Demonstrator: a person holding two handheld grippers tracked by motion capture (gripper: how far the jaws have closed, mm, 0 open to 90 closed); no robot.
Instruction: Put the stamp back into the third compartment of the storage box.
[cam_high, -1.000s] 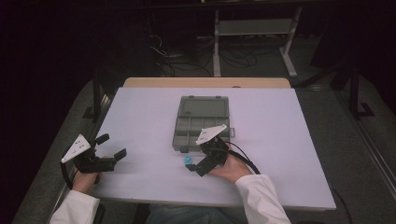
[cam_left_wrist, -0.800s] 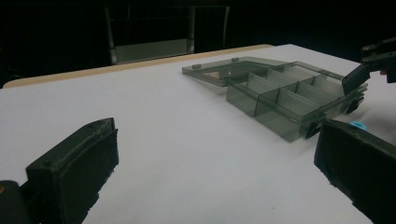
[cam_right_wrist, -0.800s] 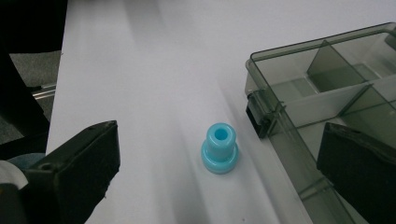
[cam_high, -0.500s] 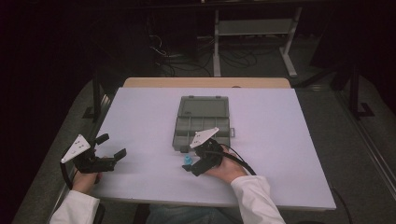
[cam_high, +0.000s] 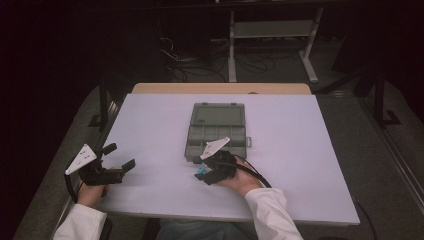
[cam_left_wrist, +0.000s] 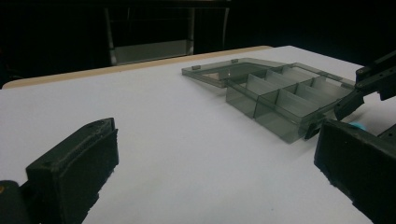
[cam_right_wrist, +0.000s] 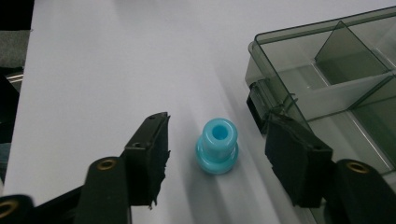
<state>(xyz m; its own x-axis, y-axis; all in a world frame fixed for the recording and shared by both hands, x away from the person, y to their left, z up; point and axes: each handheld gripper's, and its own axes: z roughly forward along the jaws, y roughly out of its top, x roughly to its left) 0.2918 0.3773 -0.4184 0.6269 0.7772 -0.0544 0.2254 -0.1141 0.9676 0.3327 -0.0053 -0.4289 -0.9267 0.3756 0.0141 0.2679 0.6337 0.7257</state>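
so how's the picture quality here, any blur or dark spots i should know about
High view: the white table is evenly lit, the room behind it nearly black and a bit grainy. Left gripper view: the near pads of the left tongs are soft, while the compartment box is fairly sharp. Right gripper view: the blue spool is sharp, with streaky smear on the table beside it.

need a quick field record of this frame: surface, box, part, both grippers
surface: white table
box: grey compartment box, lid open, compartments look empty
part: blue spool-shaped piece, upright on the table beside the box's near corner
right gripper: jaws have just been closing, one on each side of the piece, gaps on both sides
left gripper: open, nothing between jaws, resting at the table's left edge
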